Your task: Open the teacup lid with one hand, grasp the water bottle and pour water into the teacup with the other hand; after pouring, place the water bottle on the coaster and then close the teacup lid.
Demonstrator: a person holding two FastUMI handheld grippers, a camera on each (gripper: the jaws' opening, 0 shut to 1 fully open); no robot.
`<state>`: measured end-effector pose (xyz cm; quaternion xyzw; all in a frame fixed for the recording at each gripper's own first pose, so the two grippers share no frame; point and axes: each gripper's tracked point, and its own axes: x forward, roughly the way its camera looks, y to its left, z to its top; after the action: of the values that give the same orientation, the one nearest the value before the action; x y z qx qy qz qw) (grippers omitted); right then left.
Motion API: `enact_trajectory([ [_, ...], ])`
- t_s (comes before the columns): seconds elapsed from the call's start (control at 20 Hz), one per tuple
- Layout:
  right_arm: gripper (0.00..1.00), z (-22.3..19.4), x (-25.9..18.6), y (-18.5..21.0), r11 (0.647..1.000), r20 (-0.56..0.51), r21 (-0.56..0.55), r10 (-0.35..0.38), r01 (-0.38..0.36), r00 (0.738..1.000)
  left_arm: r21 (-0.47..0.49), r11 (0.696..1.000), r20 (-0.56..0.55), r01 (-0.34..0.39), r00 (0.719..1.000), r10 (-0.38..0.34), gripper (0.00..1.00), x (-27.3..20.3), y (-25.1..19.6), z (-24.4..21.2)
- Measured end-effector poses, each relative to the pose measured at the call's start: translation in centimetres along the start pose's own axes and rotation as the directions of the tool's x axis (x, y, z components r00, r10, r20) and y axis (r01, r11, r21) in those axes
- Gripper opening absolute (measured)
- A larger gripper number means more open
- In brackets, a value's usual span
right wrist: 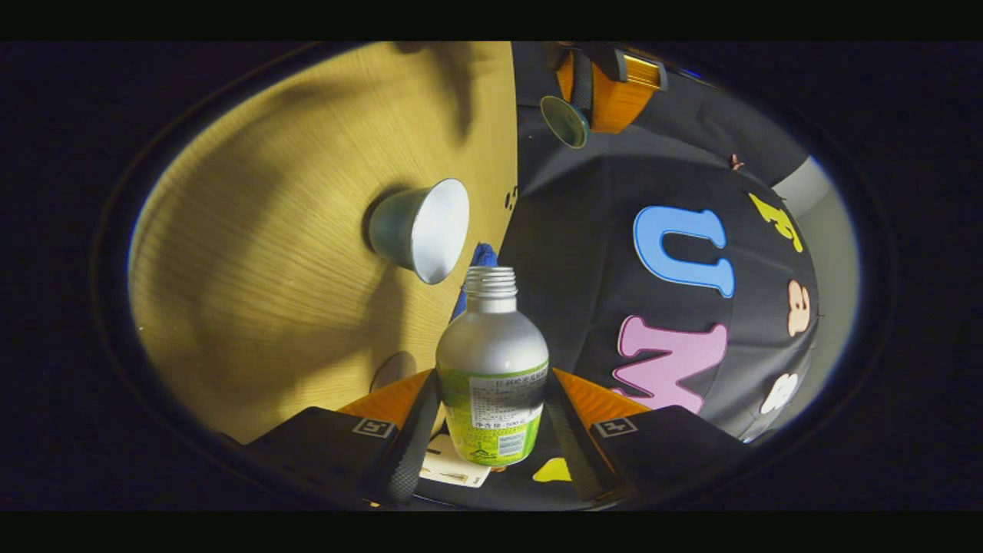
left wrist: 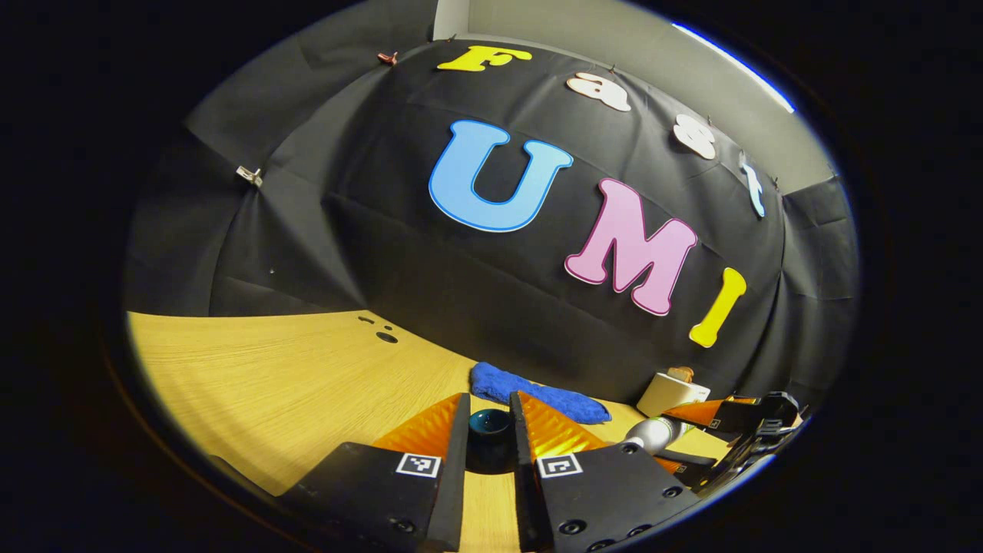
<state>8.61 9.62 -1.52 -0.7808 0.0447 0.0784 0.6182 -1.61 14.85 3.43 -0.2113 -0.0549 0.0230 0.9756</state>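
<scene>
In the left gripper view my left gripper (left wrist: 490, 403) is shut on the dark teal teacup lid (left wrist: 490, 430), held above the wooden table (left wrist: 269, 369). In the right gripper view my right gripper (right wrist: 493, 376) is shut on the water bottle (right wrist: 491, 361), silver with a green label and no cap. That view is rolled, so the bottle lies tilted with its mouth toward the open teacup (right wrist: 421, 229), whose inside is white. A round coaster (right wrist: 393, 369) lies beside the fingers. The left gripper (right wrist: 595, 84) with the lid (right wrist: 564, 120) shows farther off. The bottle (left wrist: 653, 434) and right gripper (left wrist: 722, 430) appear at the left view's right edge.
A blue cloth (left wrist: 537, 395) lies along the back of the table by the booth wall. A white box (left wrist: 672, 392) with a brown thing on top stands to its right. The blue cloth (right wrist: 480, 257) peeks out behind the bottle's neck. Bare wood (right wrist: 269, 269) stretches beyond the teacup.
</scene>
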Motion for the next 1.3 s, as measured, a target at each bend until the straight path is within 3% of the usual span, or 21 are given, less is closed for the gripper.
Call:
enact_trajectory([
  [0.35, 0.77, 0.0, -0.1, -1.1, 0.995, -0.001, -0.102, -0.024, 0.024, 1.000, -0.016, 1.000, -0.017, 0.024, 1.000, -0.024, 0.31, 0.2, -0.9, -0.7],
  [0.4, 0.81, 0.0, -0.1, -1.2, 0.994, -0.003, -0.110, -0.022, 0.022, 1.000, -0.016, 1.000, -0.018, 0.026, 0.999, -0.026, 0.31, 0.2, -1.0, -0.7],
  [0.75, 0.78, 0.0, -0.4, -1.8, 0.979, 0.001, -0.201, -0.039, 0.039, 0.999, -0.028, 0.999, -0.031, 0.026, 0.999, -0.027, 0.31, 0.5, -0.8, -1.1],
  [1.3, 0.78, 1.3, -0.7, -5.3, 0.915, 0.063, -0.366, -0.157, 0.169, 0.986, -0.054, 0.998, -0.041, 0.024, 0.999, -0.026, 0.31, 0.6, -0.5, -1.4],
])
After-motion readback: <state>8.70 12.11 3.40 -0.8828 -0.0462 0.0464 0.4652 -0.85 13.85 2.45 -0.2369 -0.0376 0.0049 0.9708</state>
